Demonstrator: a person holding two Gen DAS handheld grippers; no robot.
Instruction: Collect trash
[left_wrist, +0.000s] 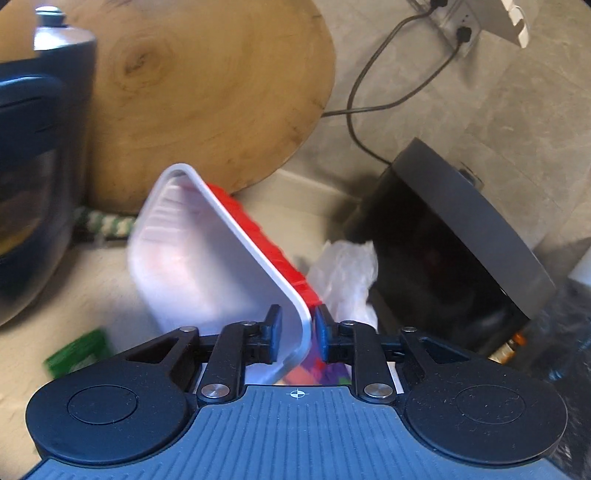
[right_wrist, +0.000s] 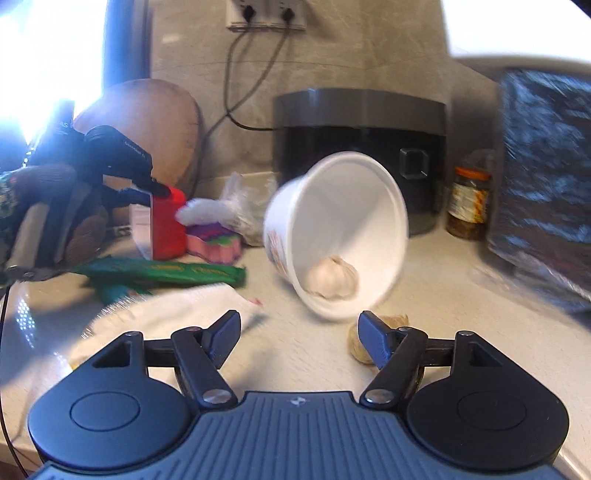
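So the left claw (left_wrist: 297, 334) has the rim of a red-and-white tray (left_wrist: 207, 254) sitting between its pads. There's a sliver of gap on both sides, so I'd call it loosened rather than clamped, with the tray's edge in the slot but not squeezed. The tray is tipped up on its side, long axis running away from the claw toward the round wooden board (left_wrist: 207, 92) leaning on the back wall.

The right claw (right_wrist: 297, 338) is spread wide with nothing in it. Straight ahead of it, toward the back edge of the tabletop (right_wrist: 424, 266), a white paper bowl (right_wrist: 340, 232) is tilted with its mouth facing the claw and a garlic bulb (right_wrist: 332, 277) inside. It's blurred, so I can't tell if it's resting or tipping. That bowl is much nearer the right hand than the left.

Other stuff lying around: a green wrapper (right_wrist: 166, 273), a crumpled plastic bag (left_wrist: 343, 273) and another garlic bulb (right_wrist: 360, 345) right by the right claw's finger.

My guess is the bowl's near rim is what the right claw goes for.
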